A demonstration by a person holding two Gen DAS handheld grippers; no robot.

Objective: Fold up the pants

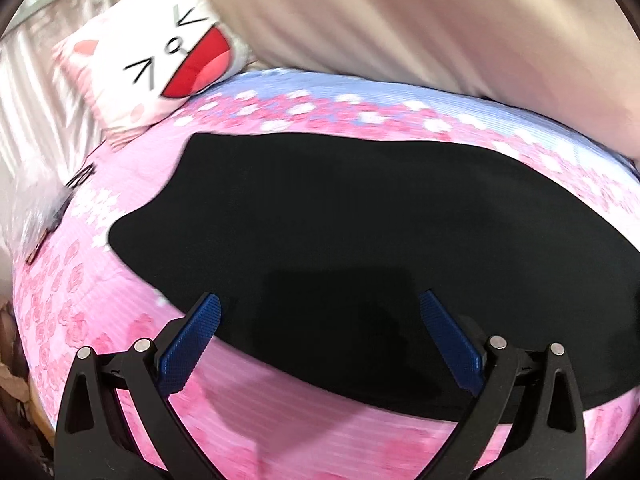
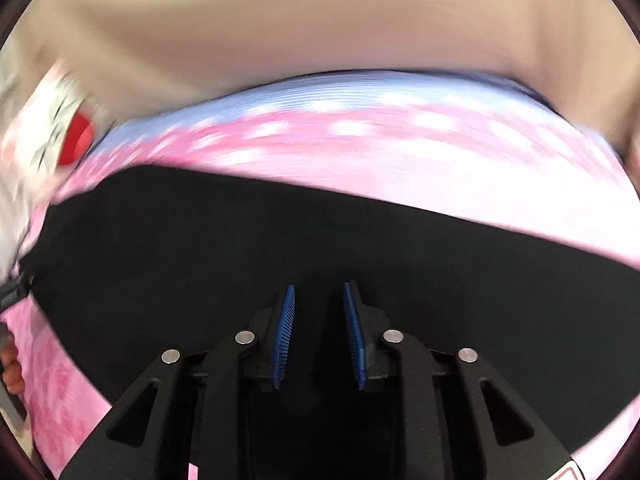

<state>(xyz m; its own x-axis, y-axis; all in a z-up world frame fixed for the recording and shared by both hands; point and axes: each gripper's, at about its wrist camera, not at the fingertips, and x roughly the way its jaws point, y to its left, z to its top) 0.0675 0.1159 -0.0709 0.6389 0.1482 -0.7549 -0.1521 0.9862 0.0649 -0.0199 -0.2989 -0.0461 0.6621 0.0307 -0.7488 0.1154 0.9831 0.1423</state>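
Black pants lie spread flat on a pink flowered bed sheet. My left gripper hovers over the near edge of the pants, jaws wide open, nothing between its blue pads. In the blurred right wrist view the pants fill the lower half of the frame. My right gripper is over them with a narrow gap between its blue pads. Only dark cloth shows behind that gap, and no fold is visibly pinched.
A white cat-face pillow lies at the far left of the bed and shows blurred in the right wrist view. A beige padded surface rises behind the bed. A person's hand shows at the left edge.
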